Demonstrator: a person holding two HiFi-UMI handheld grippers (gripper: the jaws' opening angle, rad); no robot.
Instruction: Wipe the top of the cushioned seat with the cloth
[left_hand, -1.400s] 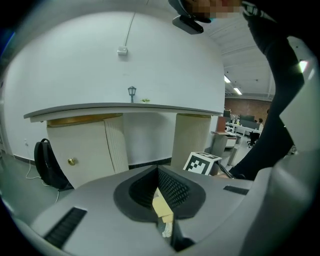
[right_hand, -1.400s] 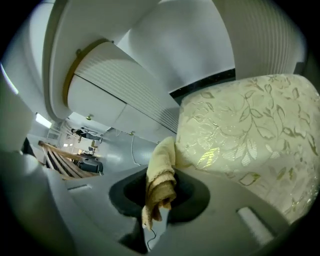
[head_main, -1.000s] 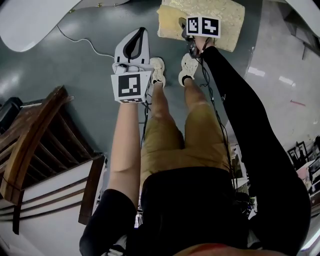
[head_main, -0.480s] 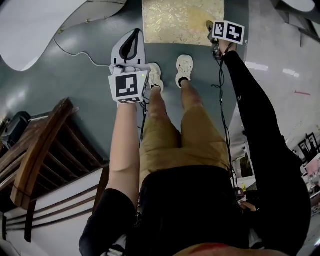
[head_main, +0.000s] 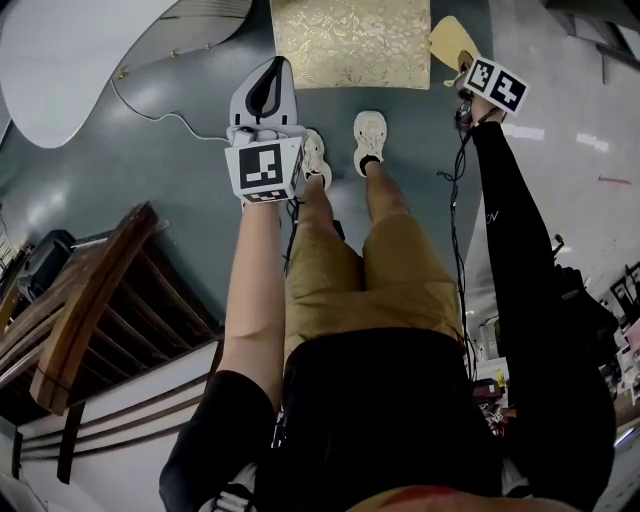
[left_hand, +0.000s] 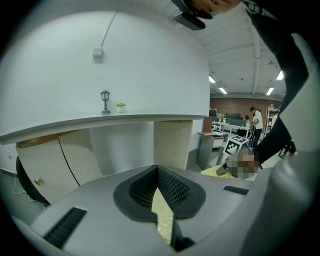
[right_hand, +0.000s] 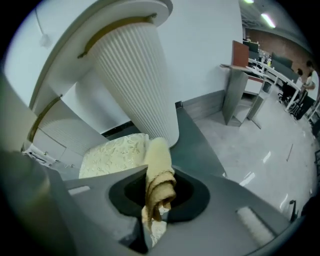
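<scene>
Currently the cushioned seat (head_main: 350, 42), a square of gold-patterned fabric, lies low on the grey floor (head_main: 150, 190) just ahead of the person's shoes (head_main: 369, 132). The cloth (head_main: 449, 42), a yellow bunched rag, is not on it: in the head view it hangs just off the seat's right edge, over bare floor. The right gripper (head_main: 462, 78) has its jaws clamped on the cloth; in the right gripper view the rag (right_hand: 160, 175) stands up in a fold between them, with the seat (right_hand: 112, 155) to the left and a white ribbed column (right_hand: 135, 80) behind. The left gripper (head_main: 268, 95) hovers near the seat's front left corner; in its own view the jaws (left_hand: 159, 172) meet at the tips with nothing between them, and a sliver of patterned fabric shows beyond.

I judge the wiping step is in hand, with the cloth off the surface. The next move calls for carrying the cloth back left over the seat, lowering it until it presses the fabric, then drawing it across the top. A wooden chair (head_main: 90, 300) stands well apart at the left.
</scene>
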